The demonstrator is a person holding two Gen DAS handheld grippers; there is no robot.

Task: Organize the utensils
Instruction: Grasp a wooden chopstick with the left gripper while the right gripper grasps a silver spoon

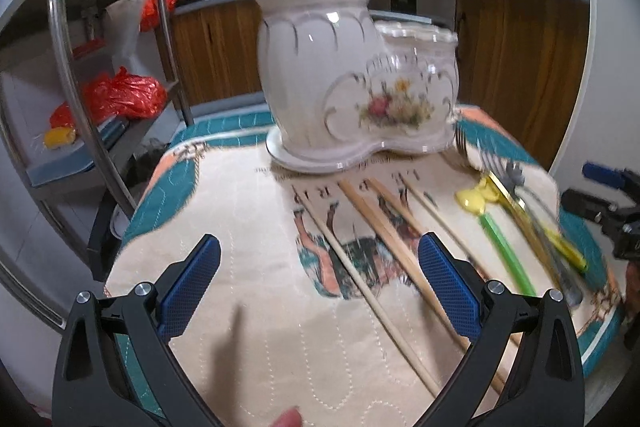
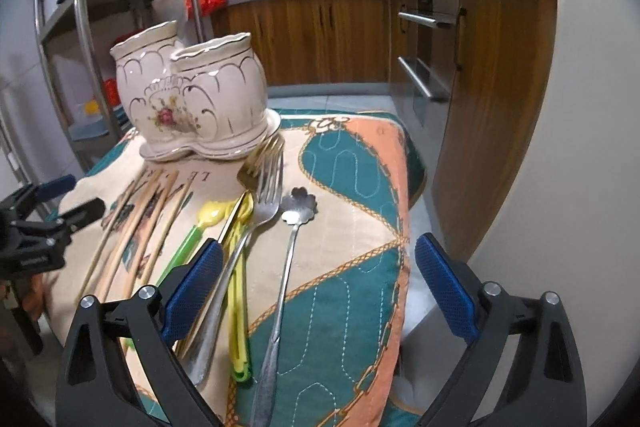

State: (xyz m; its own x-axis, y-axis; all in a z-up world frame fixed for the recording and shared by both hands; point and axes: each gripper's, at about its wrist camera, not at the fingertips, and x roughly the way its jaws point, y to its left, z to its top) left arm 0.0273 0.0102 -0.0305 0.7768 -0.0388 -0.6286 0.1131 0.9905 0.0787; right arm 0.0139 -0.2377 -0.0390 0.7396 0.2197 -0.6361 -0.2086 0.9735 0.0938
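Under the left gripper (image 1: 320, 291), whose jaws stand wide open and empty, a quilted cloth (image 1: 248, 307) covers the bench, and four chopsticks (image 1: 384, 227) lie on it side by side, running away toward a white holder (image 1: 344, 83) with two cups on a saucer base. Its insides are hidden from this view, and the picture is somewhat blurred. Chopsticks are light, stiff and thin, likely to roll, so I would pinch them across the middle, singly or in a pair. Seen from the right gripper (image 2: 320, 291), jaws likewise wide open and holding nothing, the cutlery lies just ahead: a steel fork (image 2: 256, 227), a gold fork (image 2: 260, 155) whose tines reach the holder's base, a green-handled yellow spoon (image 2: 212, 215), and a flower spoon (image 2: 298, 207) lying a little apart. Nothing shows above either cup's rim. Metal handles look slippery; the holder looks fragile.
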